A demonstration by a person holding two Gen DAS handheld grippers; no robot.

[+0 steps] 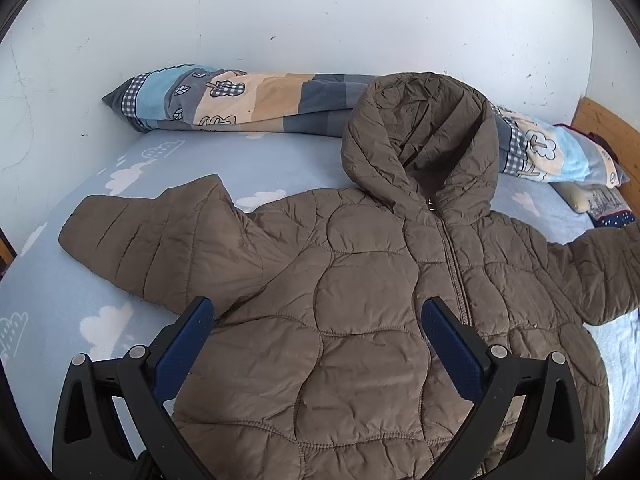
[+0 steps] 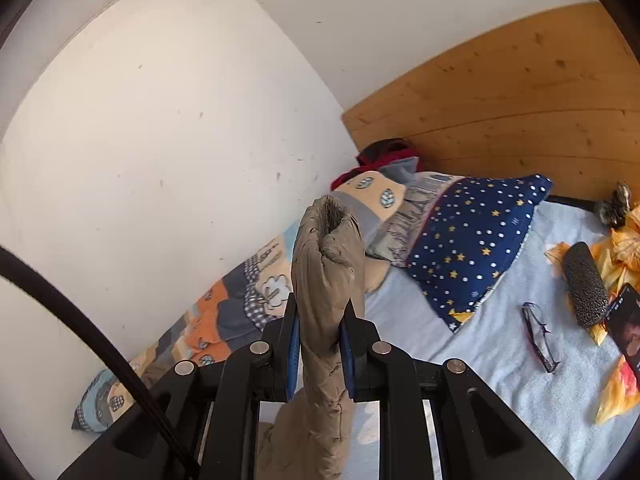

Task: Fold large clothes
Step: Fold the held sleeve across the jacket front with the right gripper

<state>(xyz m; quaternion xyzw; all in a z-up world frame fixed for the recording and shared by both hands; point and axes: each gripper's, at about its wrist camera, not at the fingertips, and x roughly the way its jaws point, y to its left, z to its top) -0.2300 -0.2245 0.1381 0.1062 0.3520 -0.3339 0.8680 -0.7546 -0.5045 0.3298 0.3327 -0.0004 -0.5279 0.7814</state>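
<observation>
Bedsheet [image 1: 60, 300] carries the jacket [image 1: 360, 320] below wide-open left gripper [image 1: 316, 316]; right gripper [image 2: 320, 320] pinches its sleeve [image 2: 326, 264], pointing ahead.

I get soft, even daylight in both feeds, bright on the white wall [image 1: 320, 20] and without hard glare; shadows are faint, only a thin one under the brown jacket [image 1: 360, 320]; below the wall everything reads sharp in the left view; straight lines bow towards the dark circular rims; in the right view the headboard [image 2: 500, 120] beside the wall looks warm and slightly soft.
</observation>
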